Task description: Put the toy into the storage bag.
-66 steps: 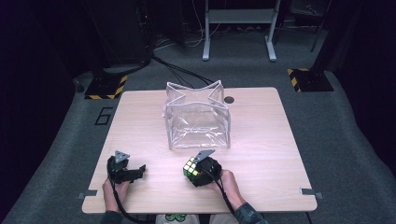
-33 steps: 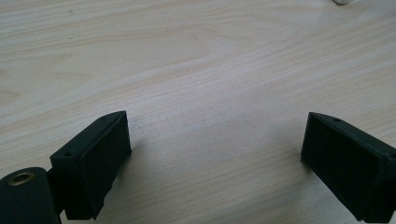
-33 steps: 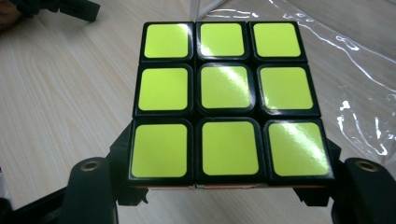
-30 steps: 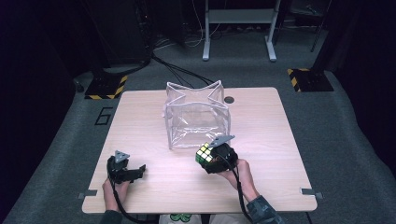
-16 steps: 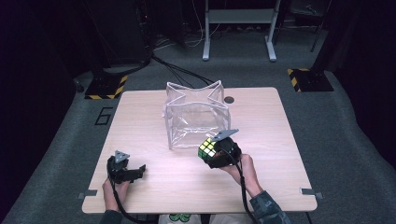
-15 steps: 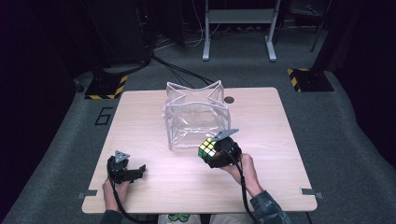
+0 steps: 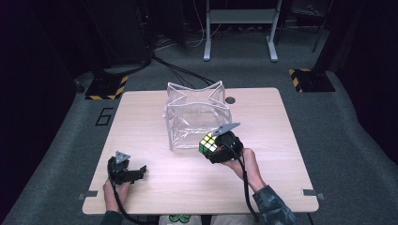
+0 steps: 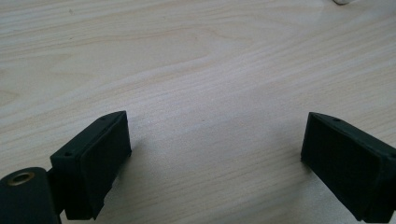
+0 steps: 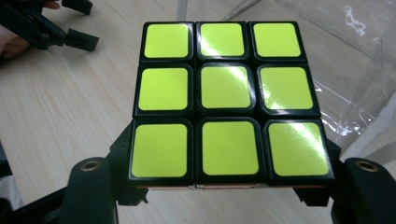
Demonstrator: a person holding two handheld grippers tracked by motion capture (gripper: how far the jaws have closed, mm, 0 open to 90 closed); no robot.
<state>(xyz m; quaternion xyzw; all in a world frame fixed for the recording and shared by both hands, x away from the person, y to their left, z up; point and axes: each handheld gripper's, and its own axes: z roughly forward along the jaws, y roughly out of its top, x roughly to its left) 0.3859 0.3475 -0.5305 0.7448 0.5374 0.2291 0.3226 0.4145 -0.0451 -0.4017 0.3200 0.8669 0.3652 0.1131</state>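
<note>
— Looking down from the high view first: the right gripper [image 7: 212, 146] is clamped on the puzzle cube [image 7: 208, 142], carried above the table [image 7: 281, 140] just in front of the clear plastic bag [image 7: 197, 115], toward the right of its front wall. The bag stands near the middle of the far half of the table, mouth up and open.

— And the left gripper [image 7: 136, 171]?

— Resting low by the near left corner, jaws spread, nothing between them, well apart from the bag.

— Does the left gripper view agree?

— Yes. Its two black jaws stand wide apart over bare wood grain of the table [image 8: 210, 70], empty.

— And the right gripper view?

— The cube [image 9: 224, 102] sits between the jaws, yellow face toward the camera, gripped low at both sides. Creased clear plastic of the bag [image 9: 355, 56] is at the right edge, and the left gripper [image 9: 74, 37] shows far off at the top left.

— So which step is this?

— I'd judge it the carry: cube lifted and on its way to the bag, not yet over the mouth.

— What does the next move call for?

— Probably more height, to clear the floppy rim, then forward over the opening and a release. The film is limp, so a nudge could fold the wall in; the idle left gripper might need to steady the rim.
</note>
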